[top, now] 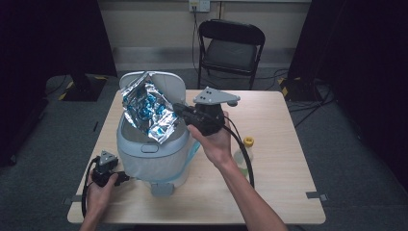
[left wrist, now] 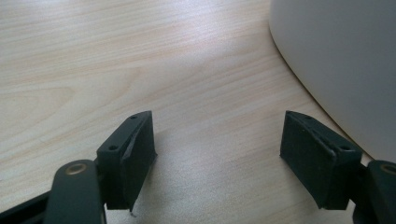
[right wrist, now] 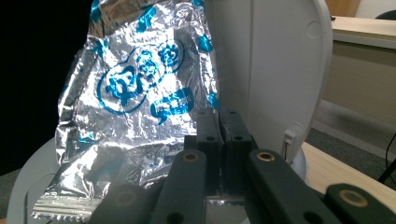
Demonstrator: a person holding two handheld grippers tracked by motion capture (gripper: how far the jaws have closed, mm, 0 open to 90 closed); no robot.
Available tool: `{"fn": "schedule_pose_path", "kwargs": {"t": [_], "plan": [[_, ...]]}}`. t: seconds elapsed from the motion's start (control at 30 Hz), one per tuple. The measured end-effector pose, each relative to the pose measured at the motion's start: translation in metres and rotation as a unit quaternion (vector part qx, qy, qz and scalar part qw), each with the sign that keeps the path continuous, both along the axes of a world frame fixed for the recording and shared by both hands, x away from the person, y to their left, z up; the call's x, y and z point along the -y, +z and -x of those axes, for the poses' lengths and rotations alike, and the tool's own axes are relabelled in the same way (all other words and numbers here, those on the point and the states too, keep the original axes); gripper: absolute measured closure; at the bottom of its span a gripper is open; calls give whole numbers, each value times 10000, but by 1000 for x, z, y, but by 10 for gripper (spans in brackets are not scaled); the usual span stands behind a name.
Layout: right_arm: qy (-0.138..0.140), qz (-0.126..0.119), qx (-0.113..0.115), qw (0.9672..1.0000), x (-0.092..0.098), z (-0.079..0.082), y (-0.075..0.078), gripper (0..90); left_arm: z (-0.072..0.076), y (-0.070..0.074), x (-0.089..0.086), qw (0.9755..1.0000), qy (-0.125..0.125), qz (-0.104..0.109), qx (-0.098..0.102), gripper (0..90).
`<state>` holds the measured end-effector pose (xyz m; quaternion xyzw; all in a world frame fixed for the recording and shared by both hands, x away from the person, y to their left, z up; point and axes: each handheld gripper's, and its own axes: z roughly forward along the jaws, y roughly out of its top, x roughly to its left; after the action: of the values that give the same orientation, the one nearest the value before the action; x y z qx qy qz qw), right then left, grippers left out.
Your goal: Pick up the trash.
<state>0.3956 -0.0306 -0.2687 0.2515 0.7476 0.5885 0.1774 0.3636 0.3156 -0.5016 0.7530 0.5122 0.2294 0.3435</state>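
Right gripper (right wrist: 218, 140) clamped on crinkled silver foil wrapper with blue print (top: 146, 110), held over the open mouth of the pale grey pedal bin (top: 151, 154), lid raised behind, left gripper (left wrist: 217, 154) jaws apart, low over the light wooden surface (top: 279, 144) just beside the bin's base

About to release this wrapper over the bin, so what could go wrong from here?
The foil wrapper is wide and stiff, spanning the bin opening; released by the right gripper, it may catch on the rim or raised lid rather than drop in. The left gripper sits open beside the bin's base, not bracing it, so a push could shift the bin towards the bottle.
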Motion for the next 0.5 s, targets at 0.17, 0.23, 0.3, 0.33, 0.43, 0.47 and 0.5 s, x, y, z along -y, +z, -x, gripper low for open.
{"fn": "schedule_pose_path", "kwargs": {"t": [0.17, 0.23, 0.3, 0.33, 0.43, 0.47, 0.5], "plan": [[-42, 10, 18, 10000, 0, -2, 0, 855, 0, 0, 0, 10000, -2, -1, -1, 257], [-46, -10, -3, 10000, 1, -2, 0, 843, 0, 0, 0, 10000, -2, 1, -1, 257], [-22, 25, 29, 10000, 1, -1, 0, 805, 0, 0, 0, 10000, -2, -1, -1, 257], [-65, 29, 19, 10000, 0, 1, 0, 788, 0, 0, 0, 10000, 1, -3, 1, 257], [-68, 67, 22, 10000, 0, 1, 0, 776, 0, 0, 0, 10000, 1, -3, 2, 257], [-64, 73, 17, 10000, 0, 1, -1, 776, 0, 0, 0, 10000, 1, -6, 1, 257], [-58, 78, 1, 10000, 1, 1, -1, 780, 0, 0, 0, 10000, 1, -2, 1, 257]]}}
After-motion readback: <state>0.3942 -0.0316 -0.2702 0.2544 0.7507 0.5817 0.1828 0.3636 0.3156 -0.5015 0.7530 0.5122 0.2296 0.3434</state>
